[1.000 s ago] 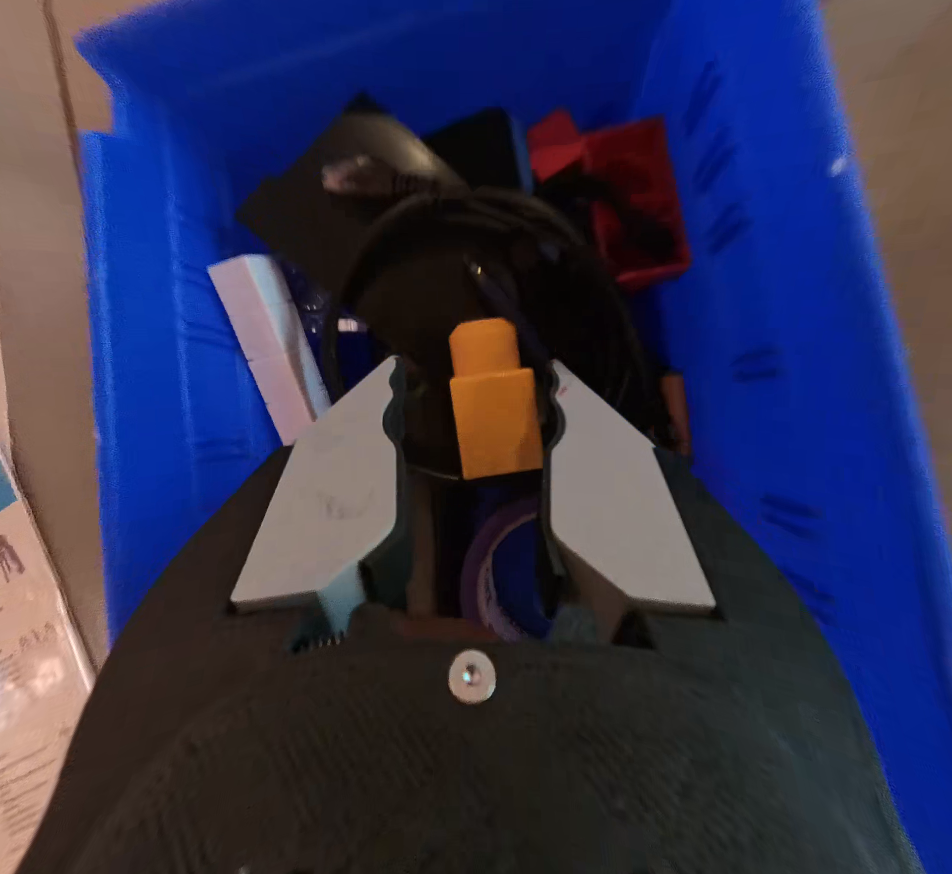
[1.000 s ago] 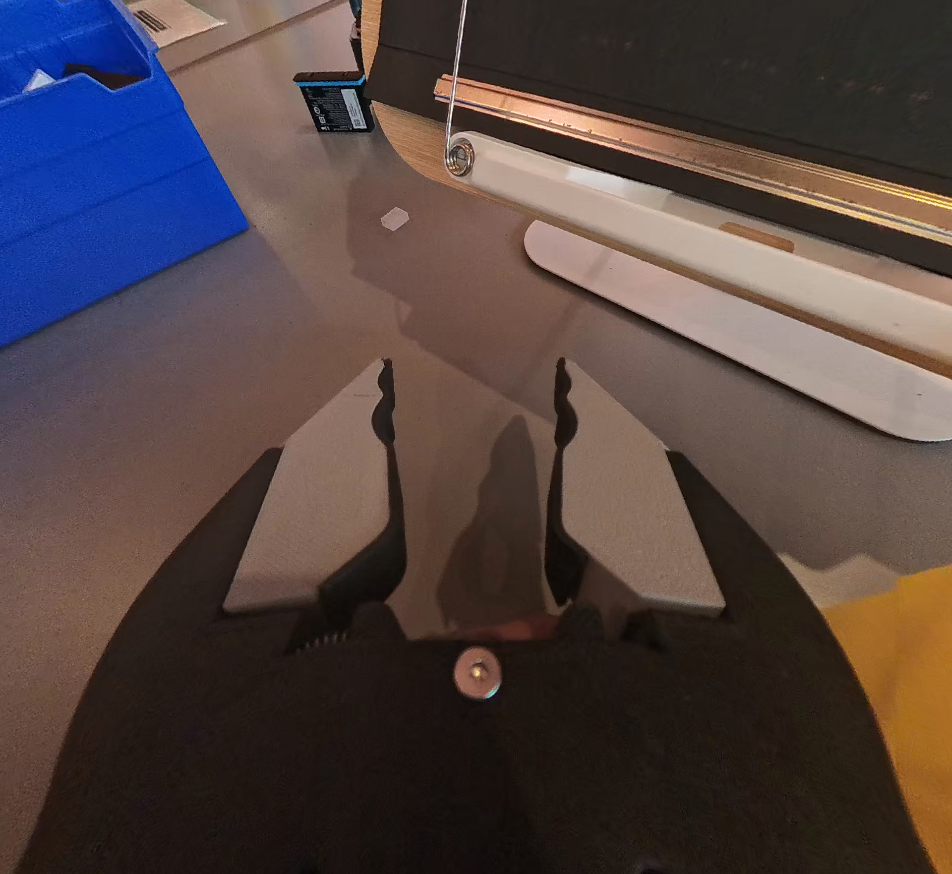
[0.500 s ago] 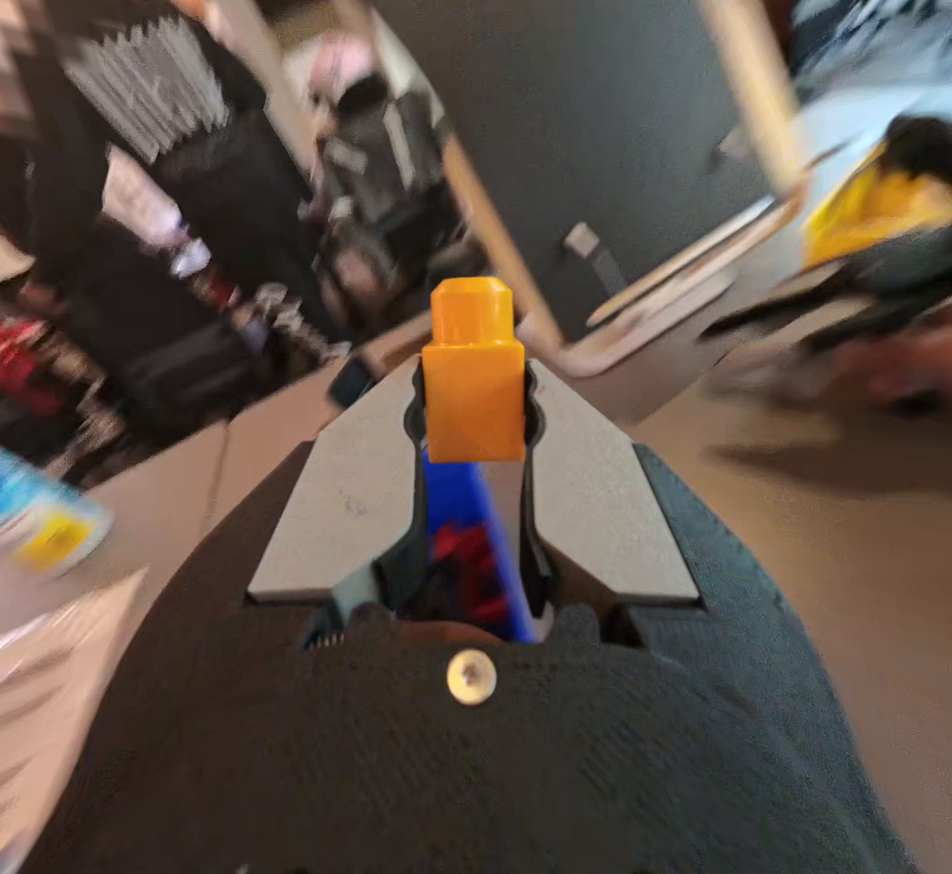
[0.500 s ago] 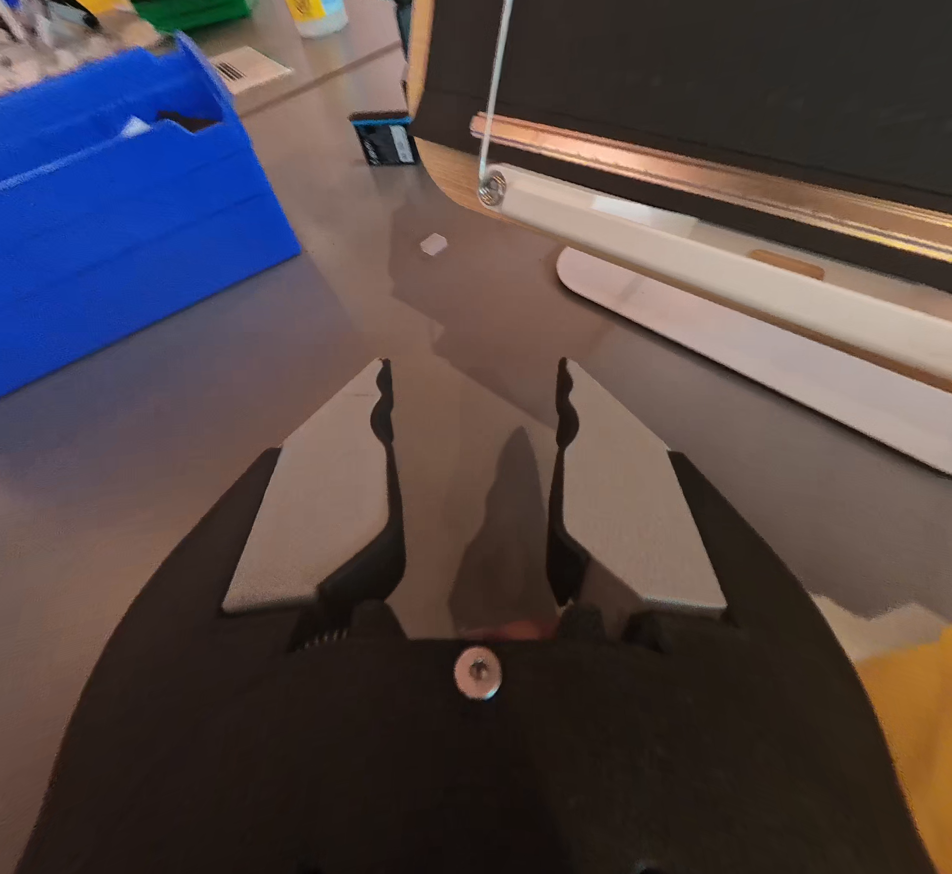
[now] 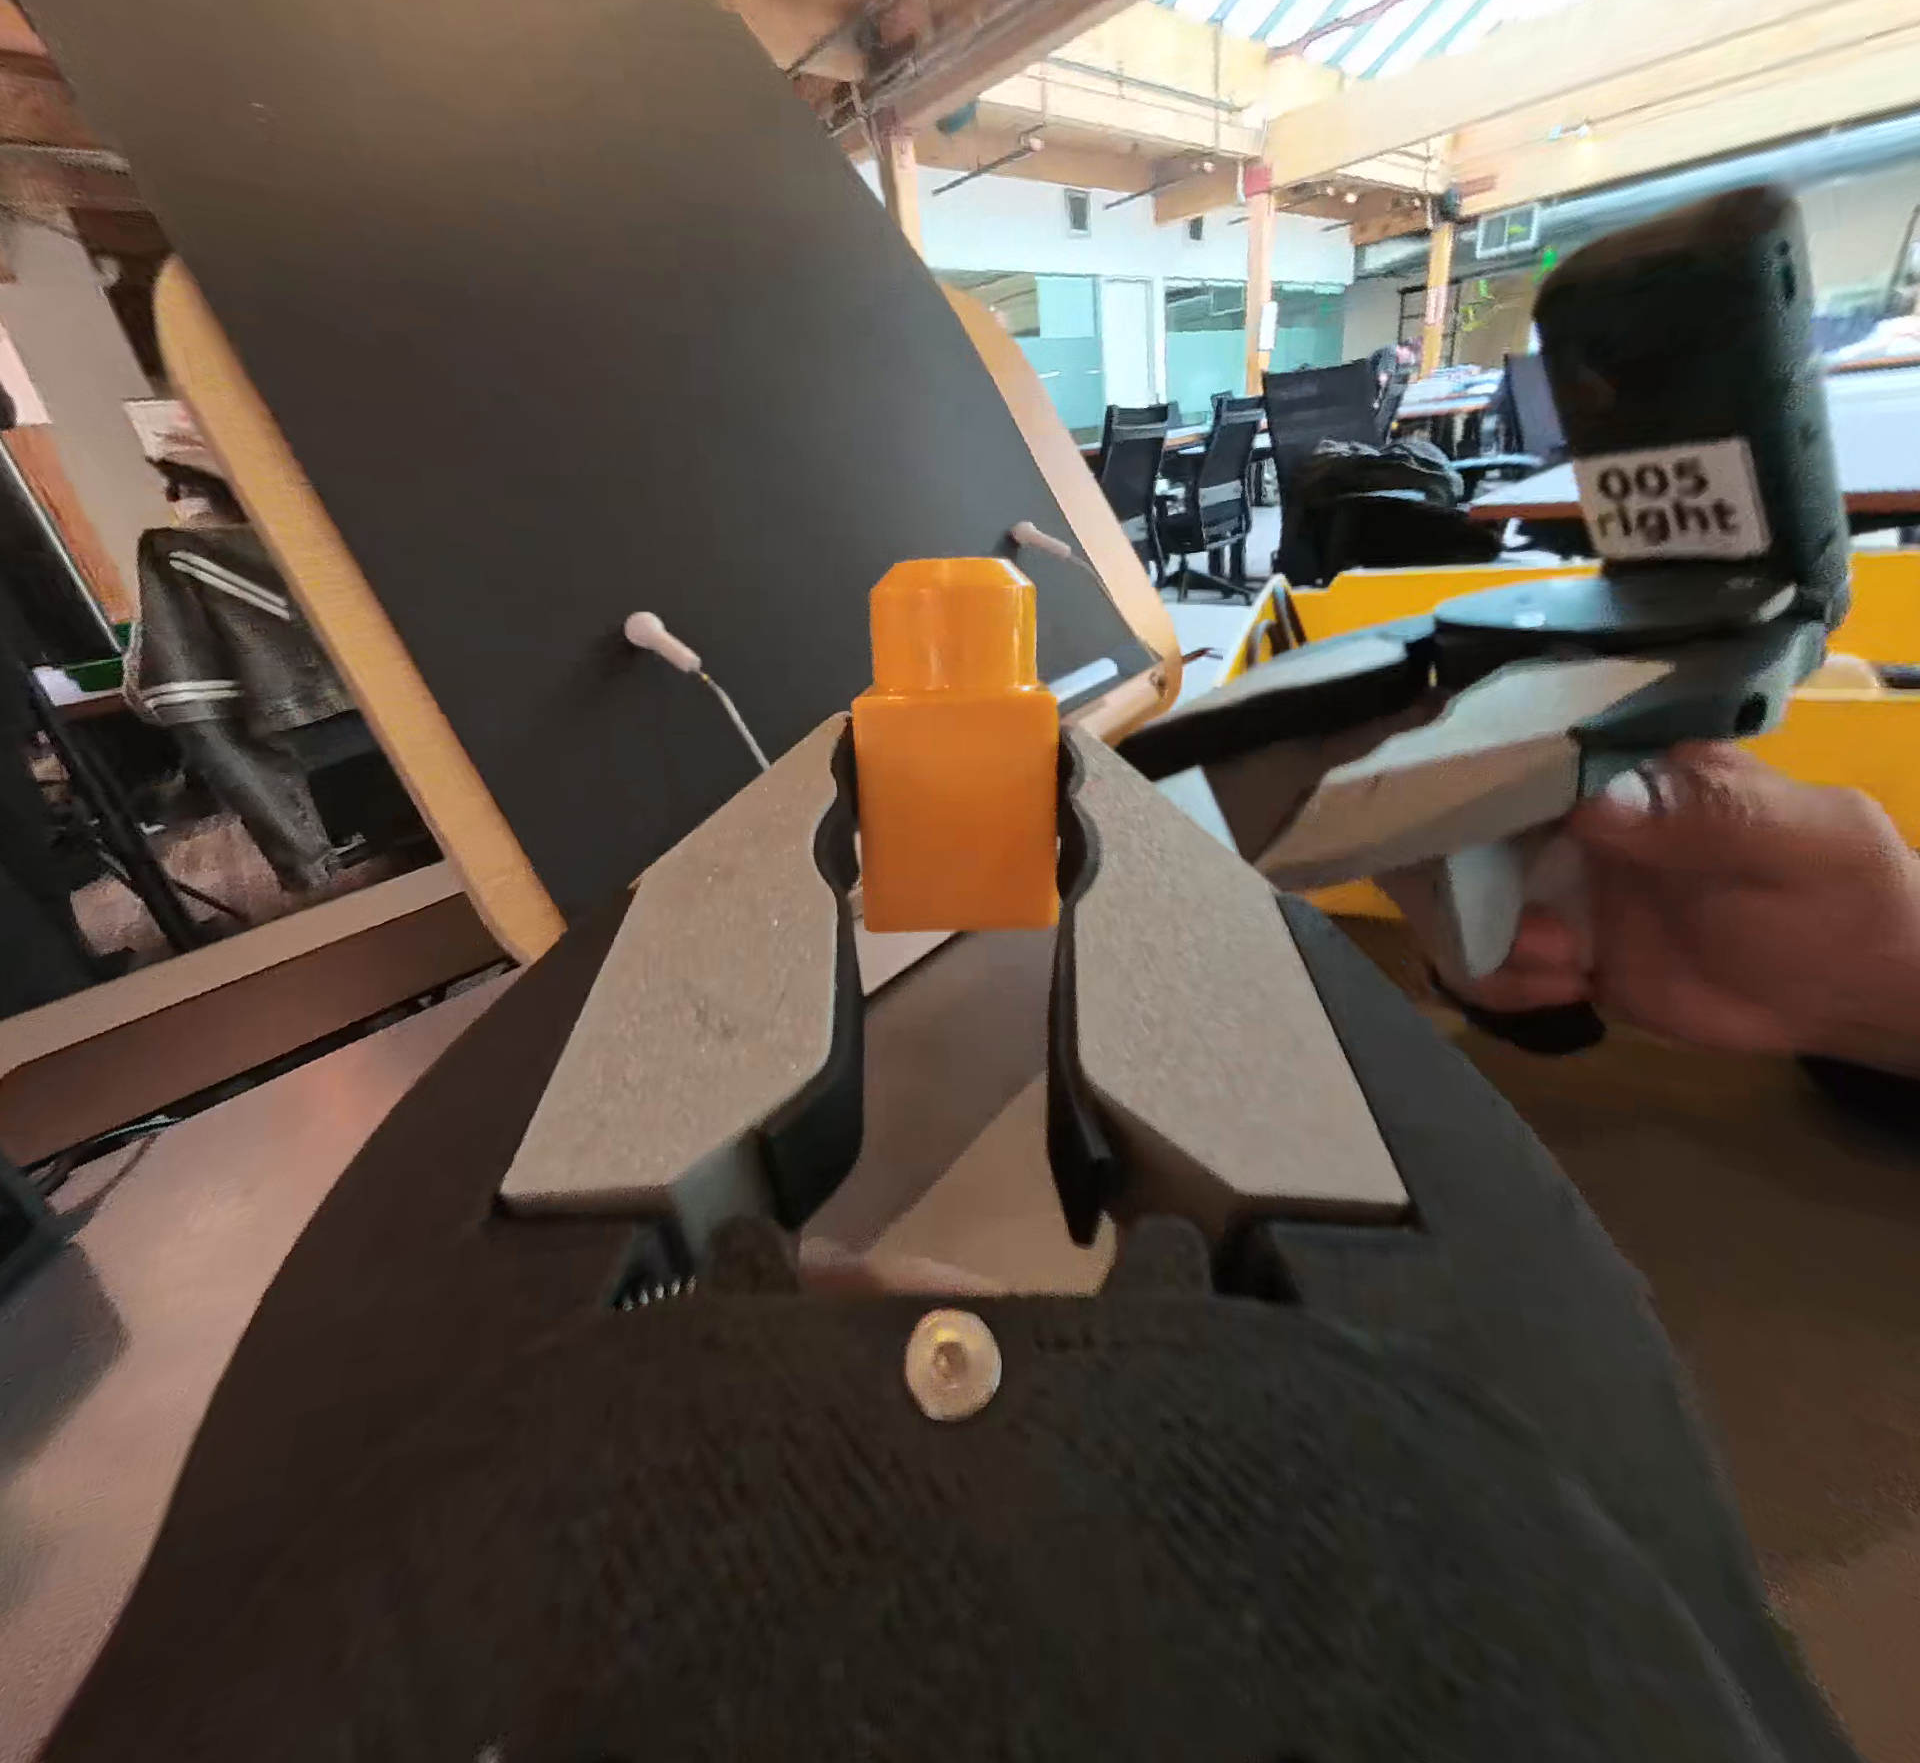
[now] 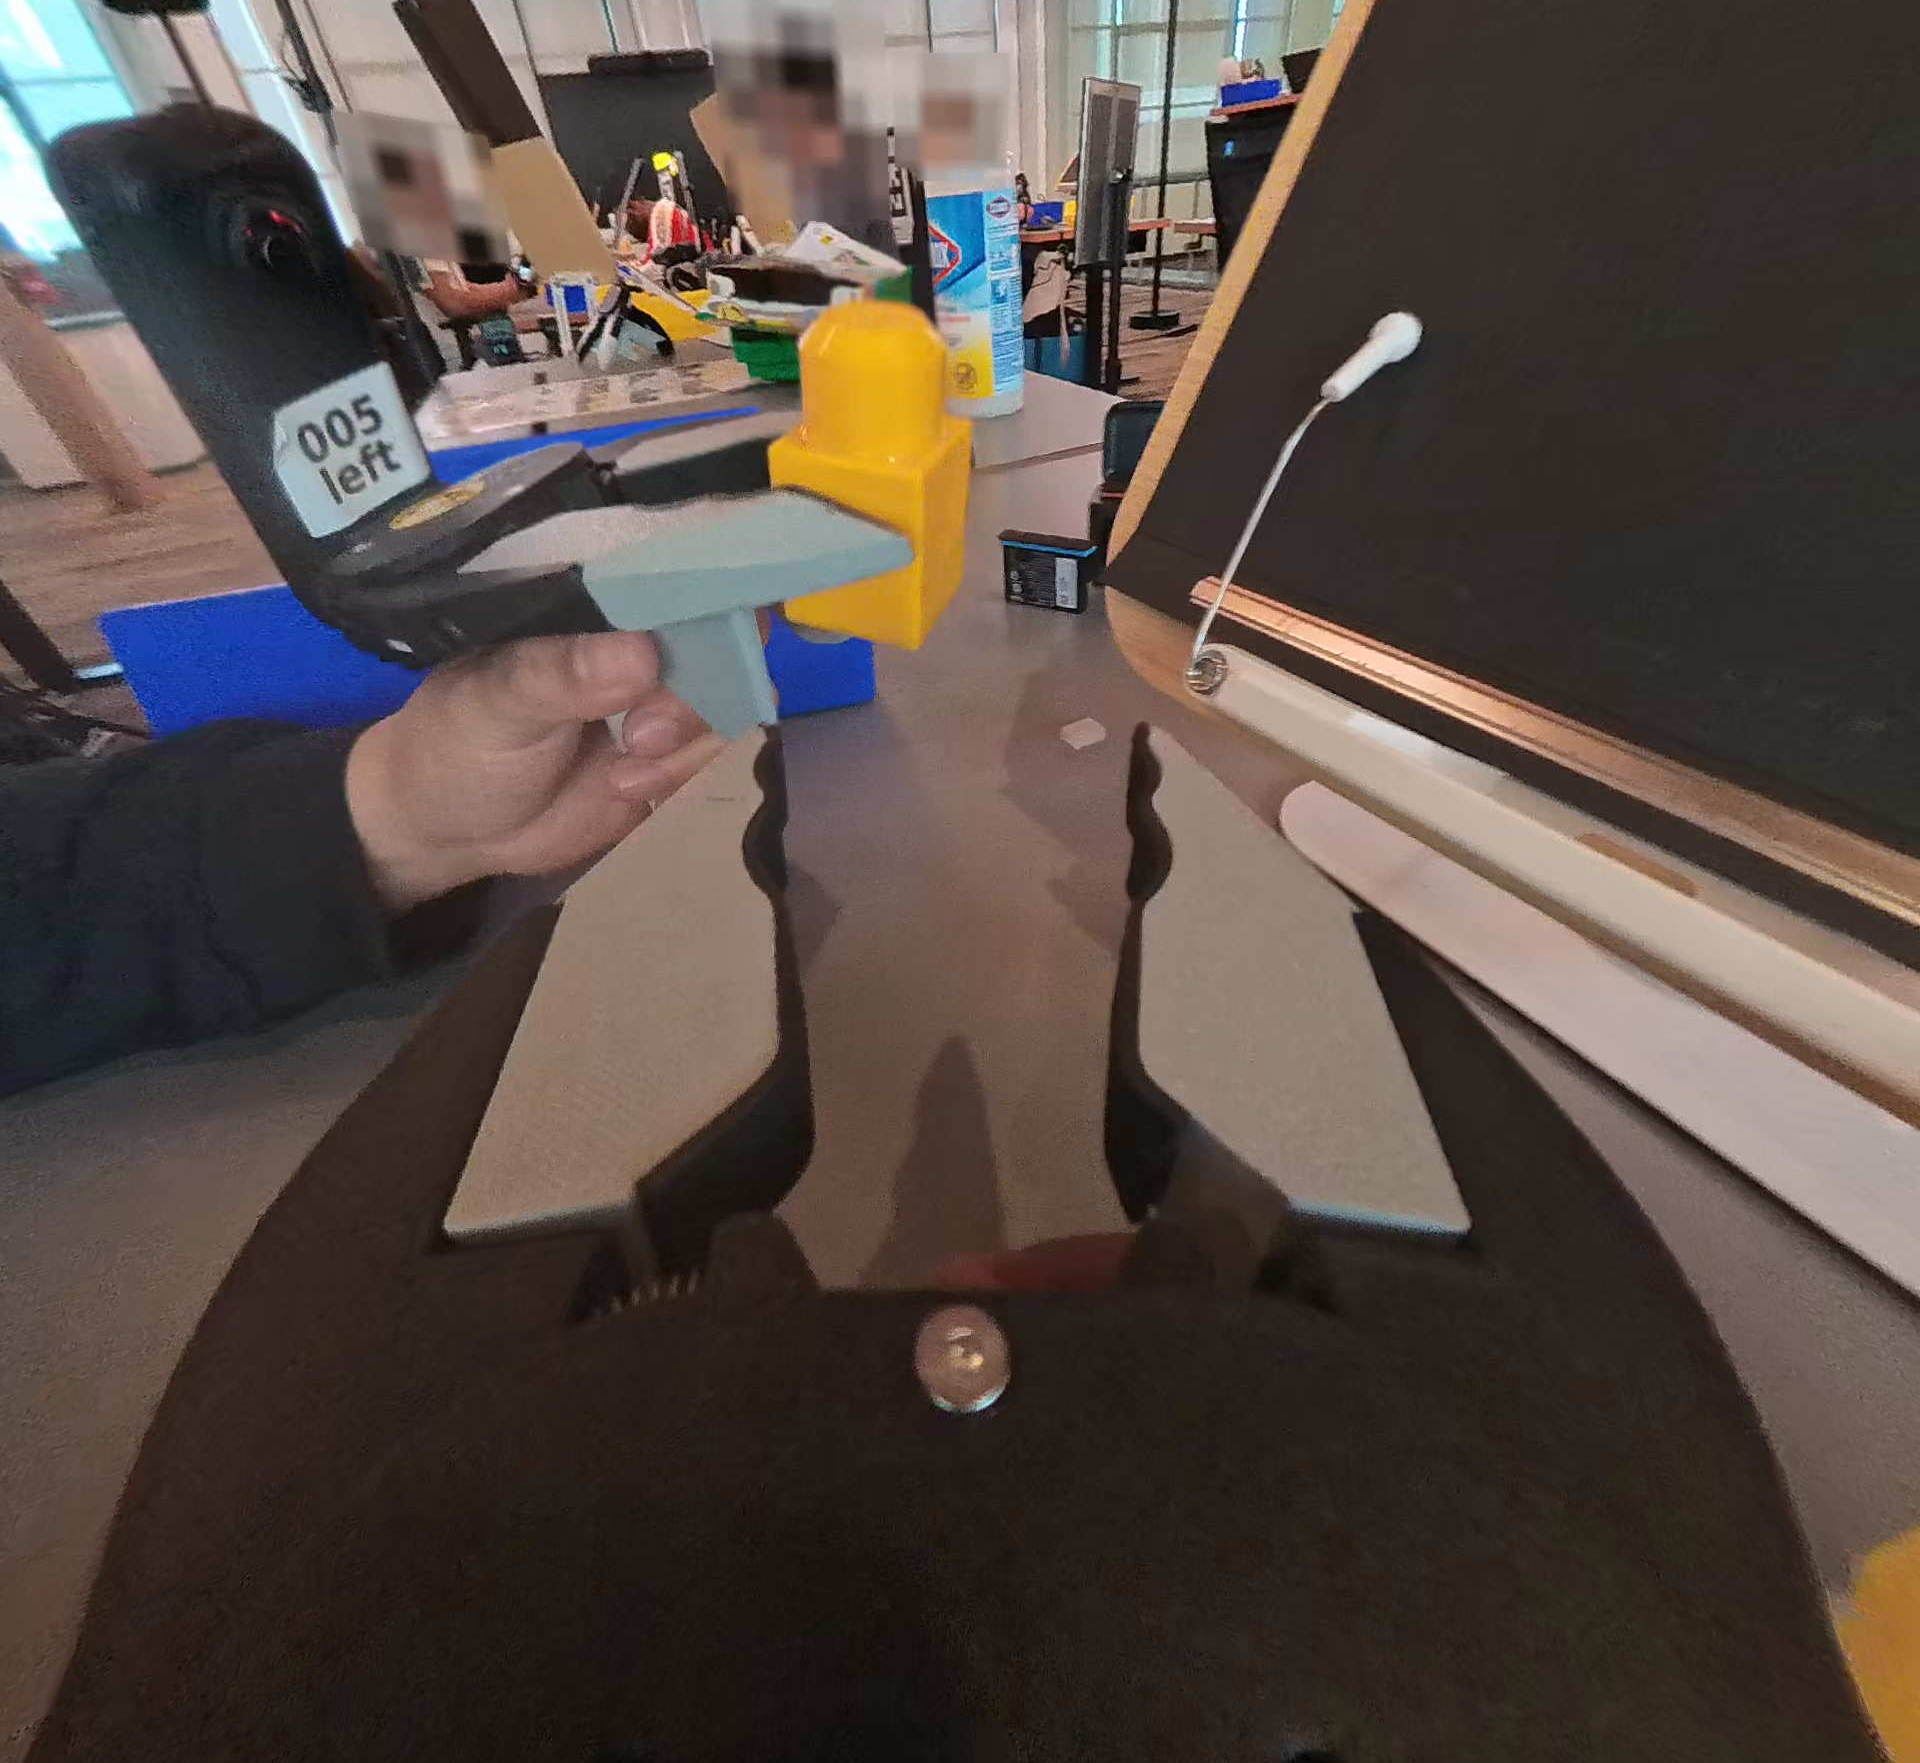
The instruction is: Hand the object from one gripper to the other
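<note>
An orange block (image 5: 954, 809) with a round stud on top sits upright between my left gripper's (image 5: 952, 757) fingertips, which are shut on its sides. In the right wrist view the same block (image 6: 883, 508) looks yellow-orange, held up above the table by the left gripper (image 6: 883, 560), ahead and slightly left of my right gripper (image 6: 956, 757). My right gripper is open and empty, its tips a short way short of the block. In the left wrist view the right gripper (image 5: 1205, 804) comes in from the right, jaws apart, close beside the block.
A black board with a wooden edge (image 6: 1558, 259) leans on the right on a white base. A blue bin (image 6: 260, 653), a small black battery (image 6: 1049, 570) and a wipes canister (image 6: 977, 300) stand on the grey table (image 6: 935, 882). A yellow bin (image 5: 1351, 612) is behind the right gripper. Some 5 cm of space lies between my two pairs of fingers.
My left gripper has lifted the orange block out of the blue bin and swung it up toward the right gripper. The right gripper has tilted up to face it, still open.
</note>
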Tool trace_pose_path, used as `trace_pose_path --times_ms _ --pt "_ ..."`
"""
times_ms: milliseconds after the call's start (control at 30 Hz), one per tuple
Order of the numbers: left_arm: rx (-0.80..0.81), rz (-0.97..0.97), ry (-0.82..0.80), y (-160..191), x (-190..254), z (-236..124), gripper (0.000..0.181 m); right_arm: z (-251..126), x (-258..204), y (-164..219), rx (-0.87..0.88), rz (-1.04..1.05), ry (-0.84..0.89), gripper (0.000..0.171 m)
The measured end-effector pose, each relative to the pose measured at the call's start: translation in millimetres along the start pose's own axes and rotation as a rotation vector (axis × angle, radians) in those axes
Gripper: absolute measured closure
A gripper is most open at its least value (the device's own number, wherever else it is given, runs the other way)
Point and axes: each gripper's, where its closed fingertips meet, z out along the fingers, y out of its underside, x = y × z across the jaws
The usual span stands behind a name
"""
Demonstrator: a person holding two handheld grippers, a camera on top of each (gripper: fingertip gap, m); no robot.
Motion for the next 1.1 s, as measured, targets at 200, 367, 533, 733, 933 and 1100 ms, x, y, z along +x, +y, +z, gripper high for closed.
trace_pose_path --times_ms 200,367,533,733,933,1100 --pt "-0.094 0.306 -0.015 34.7 -10.2 -2.4 0.147 4.0 6.4 -2.5 0.026 0.049 0.005 0.108" --pt "-0.011 0.418 0.000 17.5 2.5 -6.7 0.147 4.6 1.7 -11.9 0.077 0.120 -0.002 0.110" --pt "-0.024 0.572 0.044 20.8 30.0 -4.0 0.147 7.9 -16.2 -15.9 0.095 0.194 -0.110 0.107" --pt "-0.098 0.632 0.011 29.5 34.9 -3.0 0.147 18.8 -24.9 7.1 -0.083 0.019 -0.060 0.139" --pt "-0.219 0.123 0.181 38.0 35.5 -12.3 0.120 -2.3 13.3 6.2 -0.268 -0.734 0.400 0.138" --pt "-0.234 -0.333 0.415 29.8 54.2 -19.5 0.106 3.5 -3.7 7.2 -0.302 -1.112 0.439 0.138"
